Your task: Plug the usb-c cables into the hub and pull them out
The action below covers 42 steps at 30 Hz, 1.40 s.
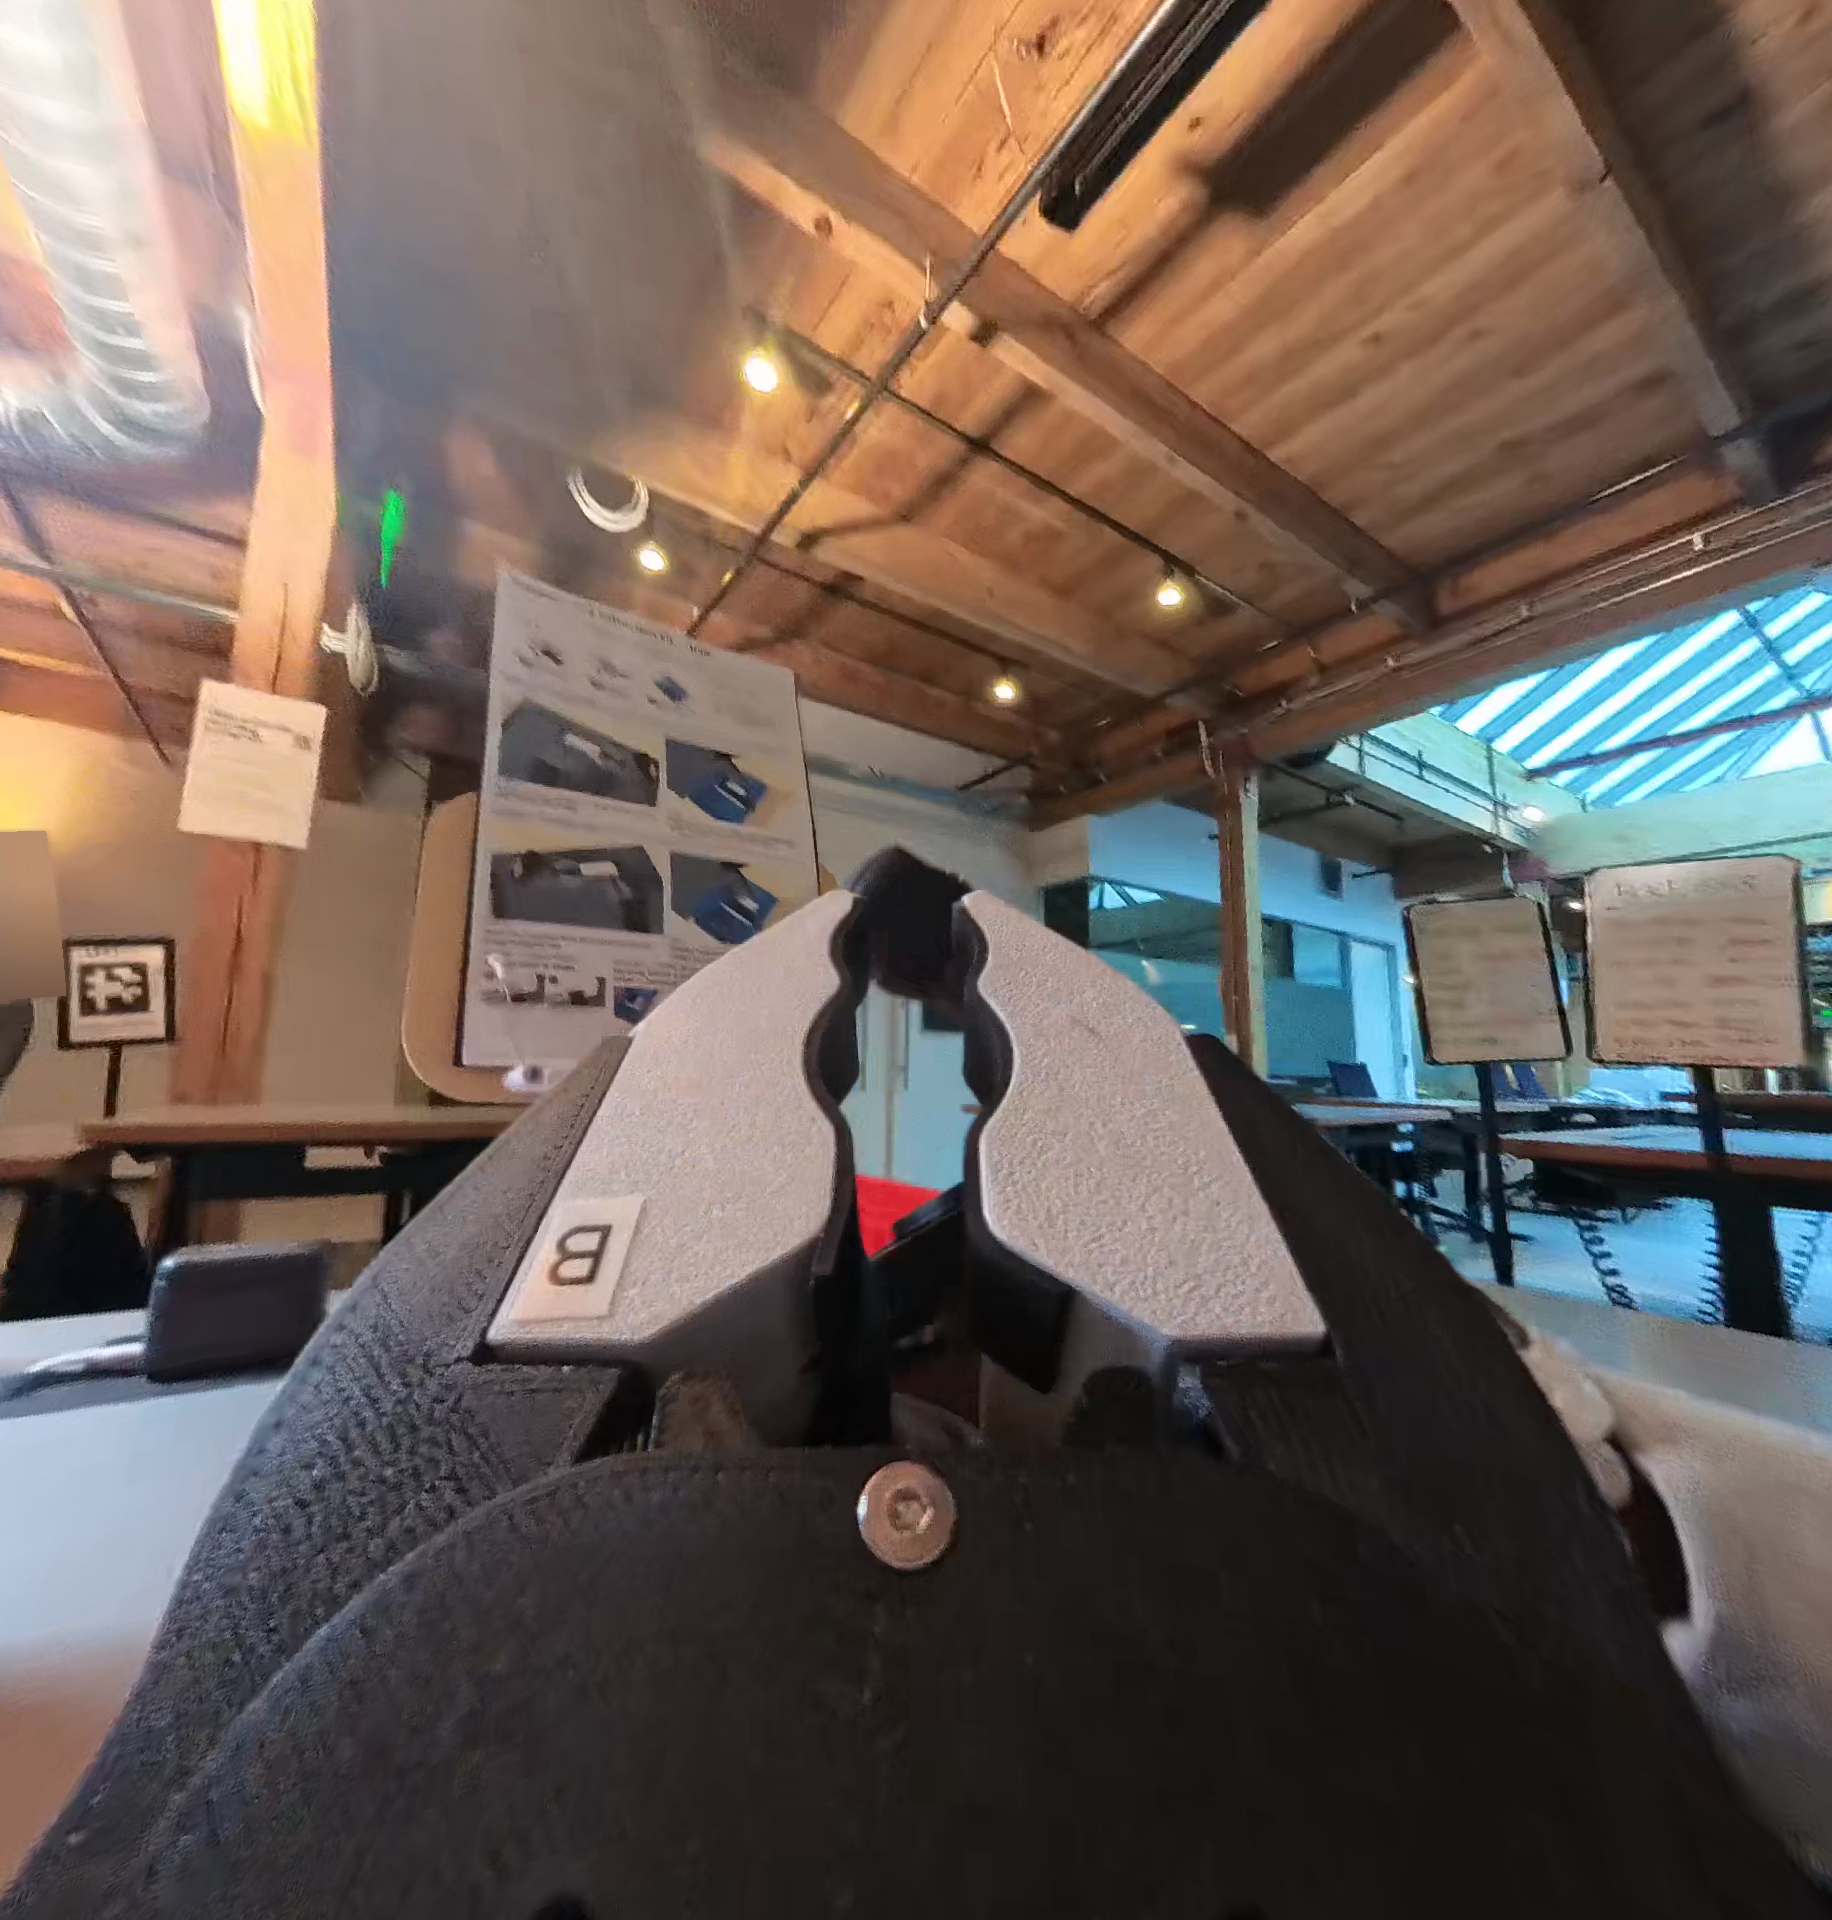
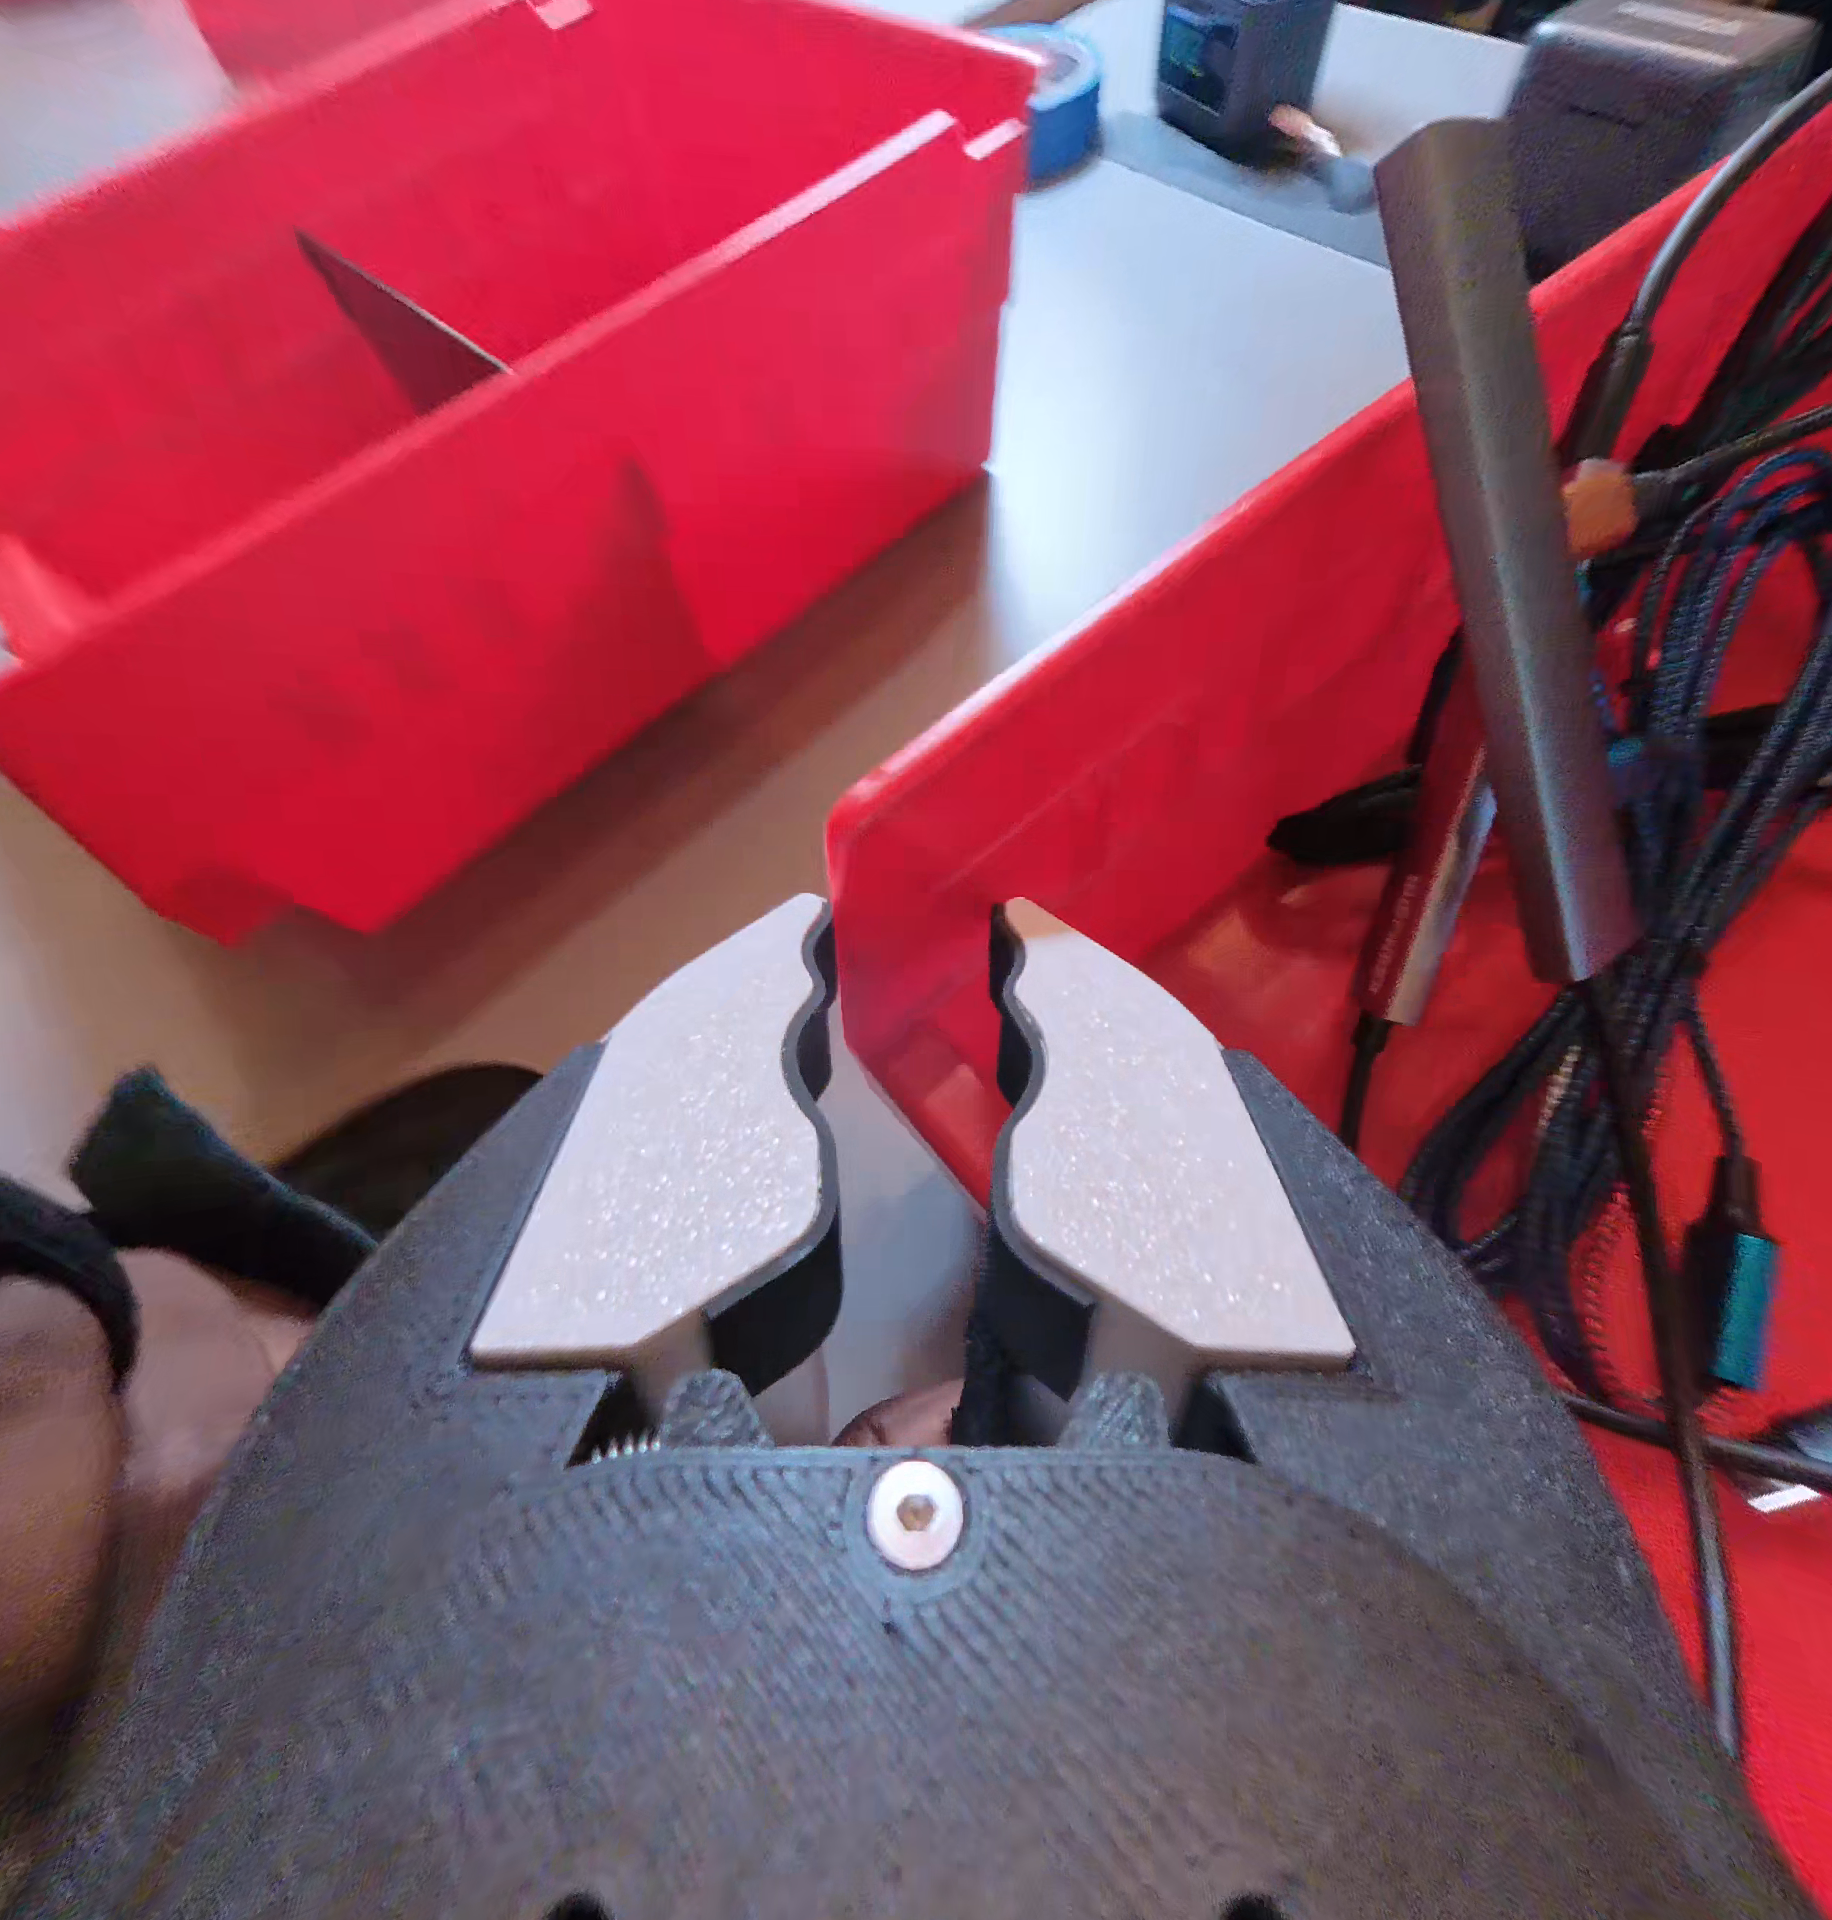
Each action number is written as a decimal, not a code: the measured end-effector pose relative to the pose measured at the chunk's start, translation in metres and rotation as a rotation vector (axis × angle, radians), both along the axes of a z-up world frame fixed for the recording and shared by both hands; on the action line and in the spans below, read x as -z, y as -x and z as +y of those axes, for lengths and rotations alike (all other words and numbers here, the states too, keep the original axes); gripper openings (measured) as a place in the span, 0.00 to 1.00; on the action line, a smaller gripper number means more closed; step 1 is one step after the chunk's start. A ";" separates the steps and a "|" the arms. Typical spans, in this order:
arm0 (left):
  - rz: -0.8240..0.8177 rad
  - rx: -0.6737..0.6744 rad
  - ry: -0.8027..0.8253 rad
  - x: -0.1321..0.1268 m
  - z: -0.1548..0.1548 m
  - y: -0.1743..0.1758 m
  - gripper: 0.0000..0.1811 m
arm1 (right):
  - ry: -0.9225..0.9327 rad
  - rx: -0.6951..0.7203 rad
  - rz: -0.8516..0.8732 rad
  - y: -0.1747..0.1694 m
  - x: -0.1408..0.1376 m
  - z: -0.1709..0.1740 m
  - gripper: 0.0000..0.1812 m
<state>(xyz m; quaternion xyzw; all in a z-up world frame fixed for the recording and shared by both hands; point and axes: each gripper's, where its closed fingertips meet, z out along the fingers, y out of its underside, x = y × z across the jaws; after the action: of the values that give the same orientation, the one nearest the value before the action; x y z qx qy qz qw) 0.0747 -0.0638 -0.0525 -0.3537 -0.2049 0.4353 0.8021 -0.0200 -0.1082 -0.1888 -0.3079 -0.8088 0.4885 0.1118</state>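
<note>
My left wrist camera sits low by the surface (image 1: 81, 1558), tilted up along my left gripper (image 1: 907, 914) toward the wooden ceiling (image 1: 1255, 364) and a poster (image 1: 642, 821) well off. My right wrist camera looks steeply down past my right gripper (image 2: 912, 914), close on two red bins (image 2: 476, 520). Only a sliver of red between my left fingers may be shared ground

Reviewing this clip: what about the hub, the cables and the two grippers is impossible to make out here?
- Hub, right wrist view: its ports are not visible, so plugged or not is unclear.
- Cables, right wrist view: tangled and cut off by the right edge; ends mostly blurred.
- Left gripper, left wrist view: a dark object sits between the tips; its identity is unclear.
- Right gripper: open, holding nothing.
</note>
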 end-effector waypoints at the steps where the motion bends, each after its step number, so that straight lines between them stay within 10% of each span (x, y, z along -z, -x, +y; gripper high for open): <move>1: 0.006 -0.006 -0.002 -0.001 -0.001 -0.001 0.08 | 0.044 -0.013 -0.010 -0.004 -0.001 -0.012 0.16; 20: 0.011 -0.035 -0.016 -0.038 -0.033 -0.025 0.07 | 0.076 -0.333 0.065 -0.041 -0.003 -0.102 0.16; 27: -0.097 -0.438 0.235 -0.063 -0.147 -0.044 0.09 | 0.066 -0.420 0.088 -0.045 -0.003 -0.119 0.15; 33: -0.499 -0.780 0.120 -0.003 -0.301 -0.056 0.19 | 0.108 -0.512 0.117 -0.047 -0.005 -0.122 0.14; 42: -0.986 -0.936 0.264 0.121 -0.356 -0.025 0.14 | 0.328 -0.318 0.411 -0.069 -0.062 -0.106 0.25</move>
<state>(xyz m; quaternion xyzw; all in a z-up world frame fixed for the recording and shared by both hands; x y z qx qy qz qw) 0.1002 -0.4196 -0.1736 -0.4794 -0.6219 0.5455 0.2931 0.0489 -0.2139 -0.1268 -0.0860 -0.7176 0.6759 0.1439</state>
